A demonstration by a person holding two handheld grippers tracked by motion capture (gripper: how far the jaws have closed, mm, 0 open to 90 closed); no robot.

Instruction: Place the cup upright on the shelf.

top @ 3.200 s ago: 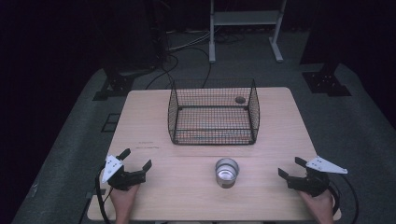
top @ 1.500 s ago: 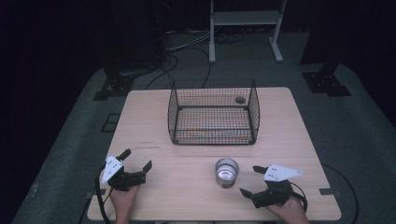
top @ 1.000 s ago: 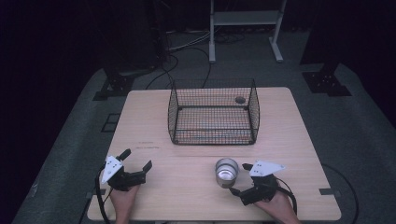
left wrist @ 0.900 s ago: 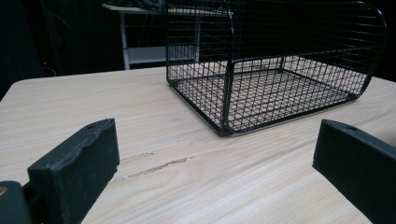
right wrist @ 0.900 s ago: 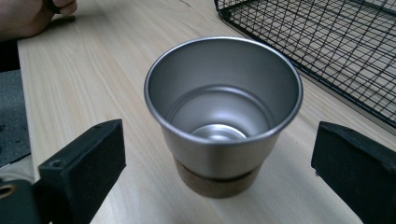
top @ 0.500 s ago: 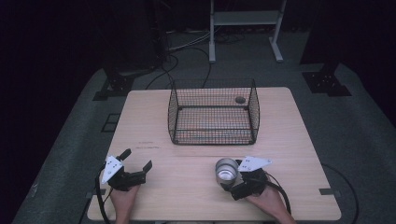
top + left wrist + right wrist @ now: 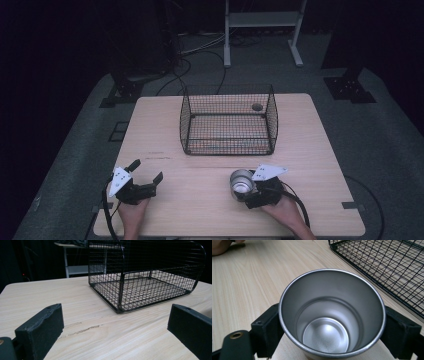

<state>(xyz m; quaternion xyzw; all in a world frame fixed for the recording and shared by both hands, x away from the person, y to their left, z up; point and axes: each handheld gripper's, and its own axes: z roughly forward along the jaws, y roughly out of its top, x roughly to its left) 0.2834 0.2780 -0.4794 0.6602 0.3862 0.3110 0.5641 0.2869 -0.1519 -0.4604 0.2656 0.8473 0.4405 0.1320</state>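
steel cup between the right jaws, near the front of the counter

the cup point(image 7: 332, 315) is standing upright and empty near the front edge of the counter point(image 7: 200, 125), just in front of the wire basket point(image 7: 228, 120). it looks like thin polished metal: probably light and stiff, not fragile, but smooth enough to slip, so a hold across the wall below the rim, where the jaws are sitting, seems the sensible place. the right gripper point(image 7: 250, 190) is bracketing it, one black jaw on each side of the wall; whether the pads are pressing or only touching, i cannot tell. the left gripper point(image 7: 145, 176) is resting well apart near the counter's front left corner, its jaws spread wide around nothing.

the right gripper view is looking straight down into the cup, showing the bare bottom and both jaws against its sides. the high view is giving the layout, plus a small dark object point(image 7: 257, 106) at the basket's far right corner, too small to name. the left gripper view is showing the basket's mesh floor bare.
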